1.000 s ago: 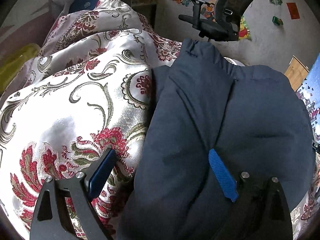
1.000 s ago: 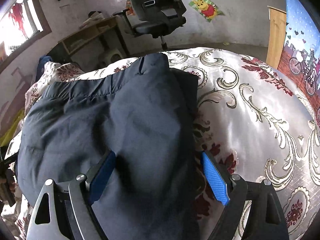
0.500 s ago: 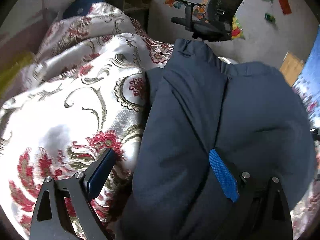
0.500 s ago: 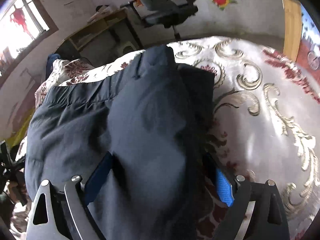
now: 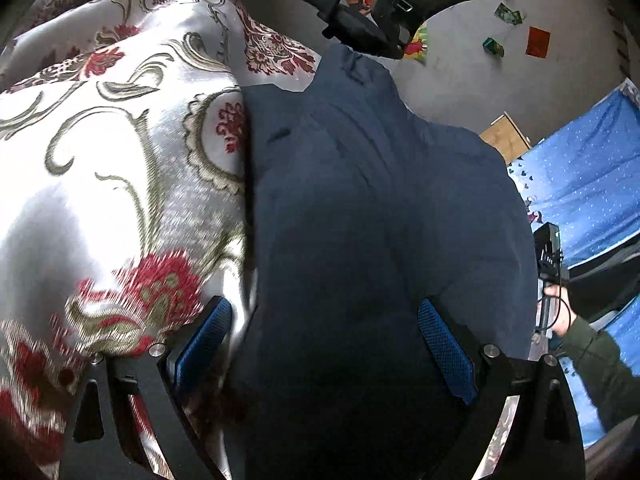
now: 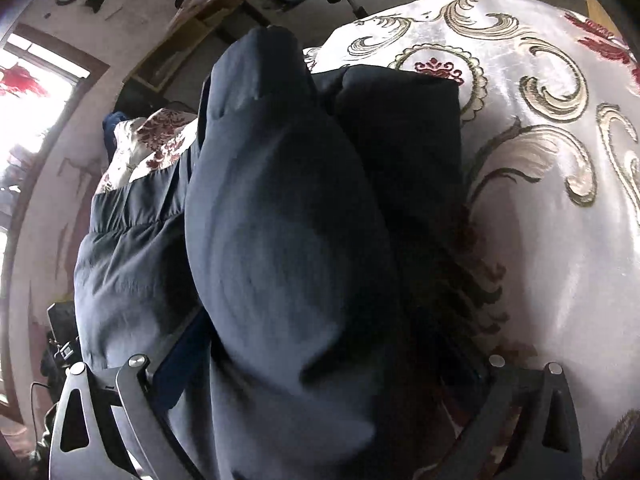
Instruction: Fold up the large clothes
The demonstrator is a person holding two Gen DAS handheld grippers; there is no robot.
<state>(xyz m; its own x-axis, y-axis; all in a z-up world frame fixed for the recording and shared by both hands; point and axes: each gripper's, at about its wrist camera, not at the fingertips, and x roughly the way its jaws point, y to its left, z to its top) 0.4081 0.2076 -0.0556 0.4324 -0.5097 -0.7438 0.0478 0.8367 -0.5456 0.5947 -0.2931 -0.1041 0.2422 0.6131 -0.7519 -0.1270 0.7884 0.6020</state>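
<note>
A dark navy padded jacket (image 5: 360, 208) lies folded on a floral satin bedspread (image 5: 100, 152). My left gripper (image 5: 324, 344) is open, its blue pads (image 5: 444, 348) straddling the jacket's near left edge, fabric bulging between them. In the right wrist view the jacket (image 6: 280, 220) fills the middle and a thick fold bulges up between the jaws of my right gripper (image 6: 320, 364), which stands open; its pads are mostly hidden by the fabric. The bedspread (image 6: 552, 200) shows to the right.
A black office chair (image 5: 384, 16) stands beyond the bed's far edge near the wall. A blue dotted sheet (image 5: 588, 184) is at the right, with the person's hand and sleeve (image 5: 576, 332). A wooden desk (image 6: 188, 44) and a window (image 6: 36, 92) are at the far left.
Both grippers have pushed forward and down onto the jacket. The fabric now bulges higher between the right jaws and covers their pads. The views tilted; both stay open.
</note>
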